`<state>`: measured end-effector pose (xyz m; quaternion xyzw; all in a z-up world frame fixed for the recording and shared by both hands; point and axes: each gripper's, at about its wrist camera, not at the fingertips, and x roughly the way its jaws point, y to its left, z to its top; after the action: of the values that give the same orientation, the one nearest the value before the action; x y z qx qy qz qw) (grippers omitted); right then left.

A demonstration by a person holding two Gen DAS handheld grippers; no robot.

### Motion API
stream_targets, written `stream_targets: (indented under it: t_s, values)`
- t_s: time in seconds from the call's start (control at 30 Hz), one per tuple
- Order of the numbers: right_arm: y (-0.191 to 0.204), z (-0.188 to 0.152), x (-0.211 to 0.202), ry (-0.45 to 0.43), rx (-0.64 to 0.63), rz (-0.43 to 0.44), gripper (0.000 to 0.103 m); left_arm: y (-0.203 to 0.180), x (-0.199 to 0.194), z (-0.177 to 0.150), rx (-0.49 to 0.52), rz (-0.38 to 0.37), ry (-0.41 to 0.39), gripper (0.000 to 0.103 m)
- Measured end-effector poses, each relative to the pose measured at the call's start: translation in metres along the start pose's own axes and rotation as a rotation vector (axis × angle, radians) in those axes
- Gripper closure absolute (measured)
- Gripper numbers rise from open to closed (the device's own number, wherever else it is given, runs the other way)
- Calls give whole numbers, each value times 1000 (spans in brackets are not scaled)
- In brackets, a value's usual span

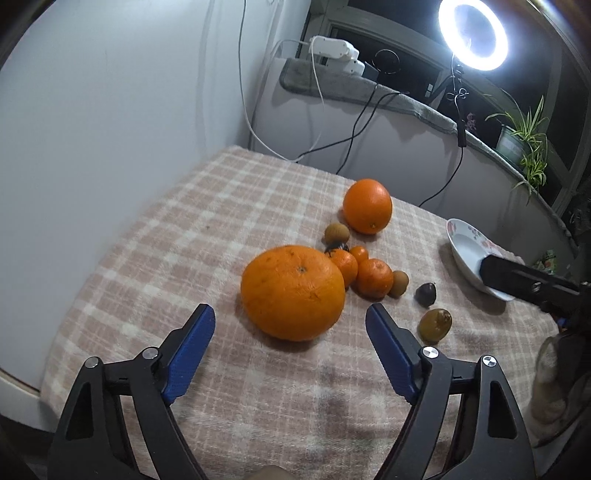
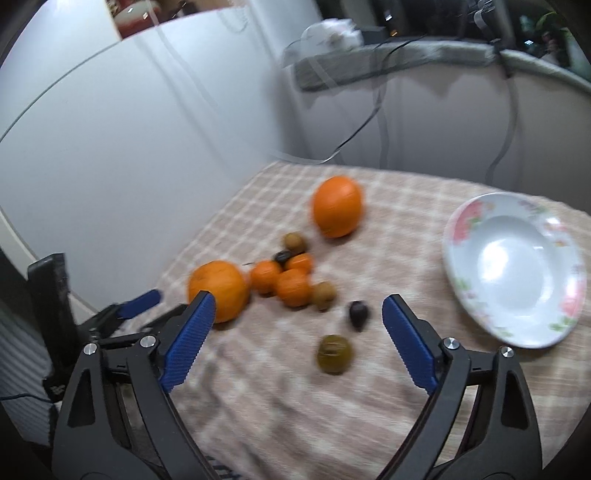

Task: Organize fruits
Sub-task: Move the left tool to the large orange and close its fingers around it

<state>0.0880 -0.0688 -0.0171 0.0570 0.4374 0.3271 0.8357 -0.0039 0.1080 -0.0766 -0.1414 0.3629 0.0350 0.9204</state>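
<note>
I have the left tool (image 1: 290, 326) spread wide and holding nothing, its blue pads either side of the big orange (image 1: 293, 291) without touching it. My right tool (image 2: 297, 314) is also wide apart and empty, hovering over the checked worktop (image 2: 280, 398) near the green fruit (image 2: 334, 354) and the dark fruit (image 2: 358, 314). The small oranges (image 1: 373, 277) cluster just right of the big orange, the second orange (image 1: 368, 205) farther back. The right view, blurred, shows the whole flowered plate (image 2: 465, 229) at the right; the left view catches only its edge, plus a ring light (image 1: 472, 35) and a plant (image 1: 526, 142).
</note>
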Motion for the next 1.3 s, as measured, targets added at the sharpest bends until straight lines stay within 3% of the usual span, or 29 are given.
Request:
stream_targets:
  t_s: [0.13,0.3,0.47,0.63,1.1,1.3]
  values:
    - [14,-1,26,71,6,82,13,3,8,-2,-11,-27,21,27]
    - [21,0,50,123,32,138,14,7,12,-1,-17,-45,22,27]
    - [25,2,73,181,86,207,25,12,16,-1,-23,-61,27,27]
    - [23,3,94,215,124,240,32,12,22,0,-12,-68,37,27]
    - [25,6,129,274,179,274,33,12,39,5,-19,-101,62,30]
    - [27,2,145,277,186,300,39,15,41,5,-33,-116,59,31]
